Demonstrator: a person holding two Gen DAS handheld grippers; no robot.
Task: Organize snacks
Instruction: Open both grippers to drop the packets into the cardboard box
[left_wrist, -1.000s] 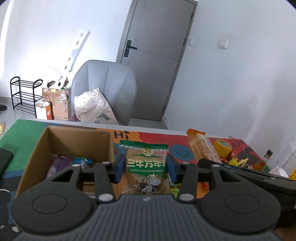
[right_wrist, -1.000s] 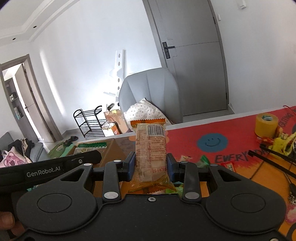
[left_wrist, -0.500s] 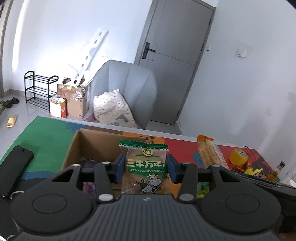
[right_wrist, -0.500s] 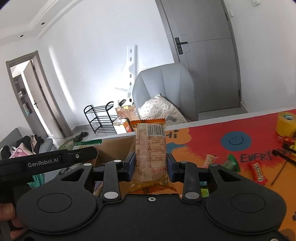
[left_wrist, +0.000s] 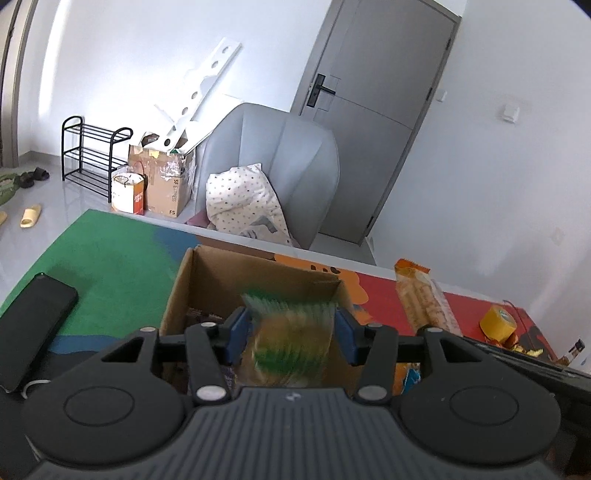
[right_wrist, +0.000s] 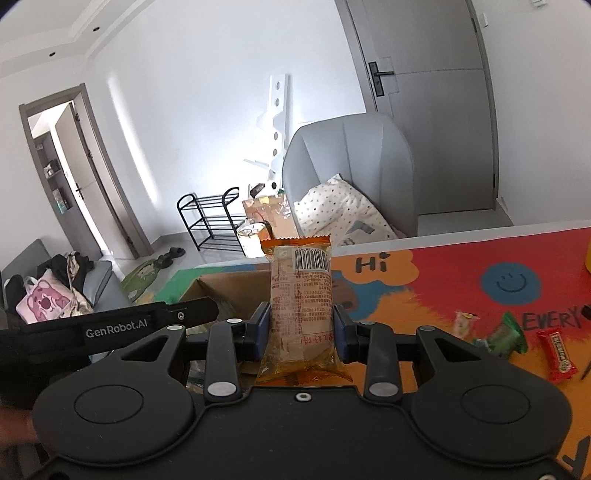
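Over the open cardboard box, the left gripper is spreading its jaws, and the green-and-yellow snack bag between them, crisp a half-second back, is now smearing into a blur, so it is probably dropping free into the box; its printing is no longer legible. That would finish one deposit. Beside it, the right gripper is pinching an upright orange snack pack, barcode facing the lens, smaller red print too fine to read. "GenRobot.AI" is showing on the left gripper's flank, "Hi" and "EVERY" on the colourful tabletop.
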